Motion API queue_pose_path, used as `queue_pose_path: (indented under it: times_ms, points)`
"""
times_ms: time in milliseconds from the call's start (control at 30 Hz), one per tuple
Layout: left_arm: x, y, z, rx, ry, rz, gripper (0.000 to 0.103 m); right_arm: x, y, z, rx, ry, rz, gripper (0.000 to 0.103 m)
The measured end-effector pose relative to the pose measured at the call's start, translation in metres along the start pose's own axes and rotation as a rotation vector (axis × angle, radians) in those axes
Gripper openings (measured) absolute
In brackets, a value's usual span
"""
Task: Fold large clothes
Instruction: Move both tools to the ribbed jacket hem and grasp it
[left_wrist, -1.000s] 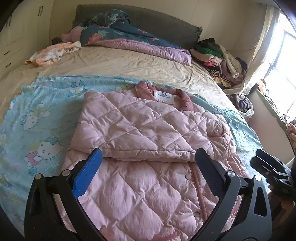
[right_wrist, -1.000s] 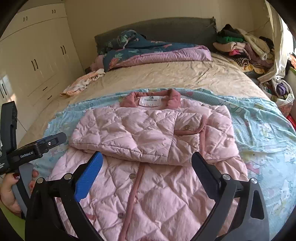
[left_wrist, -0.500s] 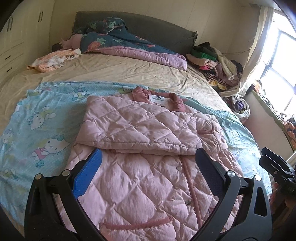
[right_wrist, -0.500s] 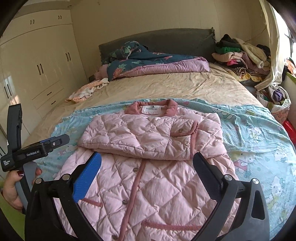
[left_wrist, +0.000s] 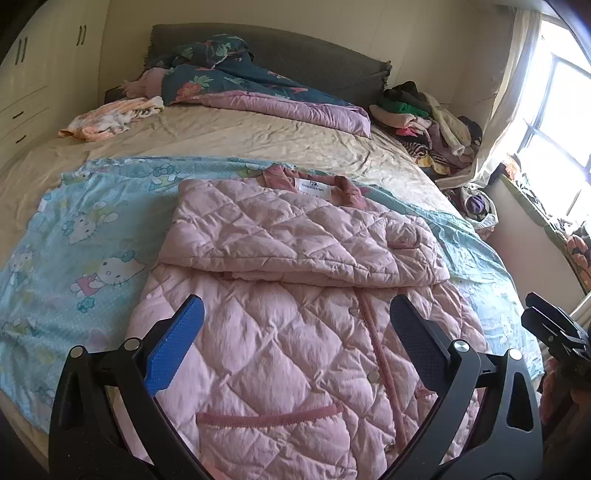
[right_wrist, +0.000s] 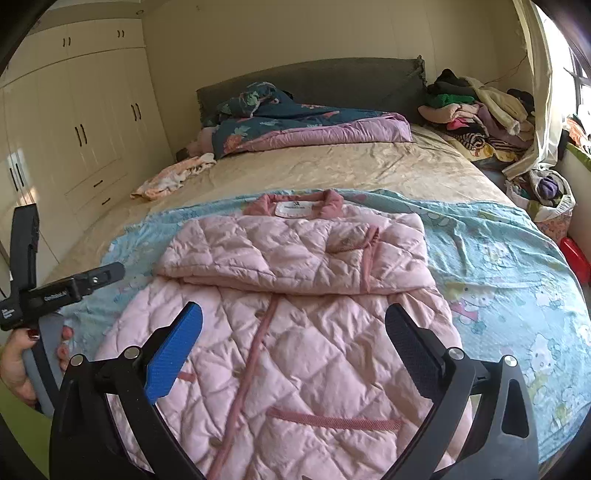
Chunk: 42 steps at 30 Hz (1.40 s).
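Observation:
A pink quilted jacket lies front up on a light blue cartoon-print sheet on the bed. Its sleeves are folded across the chest, and its collar with a white label points toward the headboard. It also shows in the right wrist view. My left gripper is open and empty, above the jacket's lower half. My right gripper is open and empty, also above the lower half. Each tool shows at the edge of the other's view.
A dark floral and purple quilt lies by the grey headboard. A small peach garment lies at the far left. A clothes pile is at the far right. Wardrobes stand on the left. A window is on the right.
Both grippers have pulled back toward the foot of the bed and risen, so the jacket's hem and pockets come into view. Both stay open. The jacket has not moved.

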<state>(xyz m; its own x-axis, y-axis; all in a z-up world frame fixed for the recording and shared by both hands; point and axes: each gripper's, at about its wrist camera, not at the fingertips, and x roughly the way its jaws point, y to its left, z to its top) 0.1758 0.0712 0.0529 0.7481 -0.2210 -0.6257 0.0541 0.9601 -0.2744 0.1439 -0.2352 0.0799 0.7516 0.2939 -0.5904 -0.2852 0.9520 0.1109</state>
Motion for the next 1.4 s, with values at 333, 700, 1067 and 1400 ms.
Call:
queue_pose_path:
  times_ms: [333, 700, 1067, 1400]
  points:
    - [0.004, 0.005, -0.025, -0.001, 0.032, 0.034, 0.094, 0.003, -0.017, -0.034, -0.006, 0.048, -0.025, 0.099]
    - [0.01, 0.009, -0.051, 0.03, 0.072, 0.06, 0.094, 0.009, -0.041, -0.067, 0.012, 0.112, -0.063, 0.099]
    - [0.01, 0.054, -0.093, 0.025, 0.135, 0.157, 0.095, 0.006, -0.068, -0.089, 0.043, 0.157, -0.102, 0.099]
    - [-0.013, 0.11, -0.127, -0.066, 0.142, 0.24, 0.094, 0.004, -0.092, -0.119, 0.071, 0.222, -0.14, 0.099]
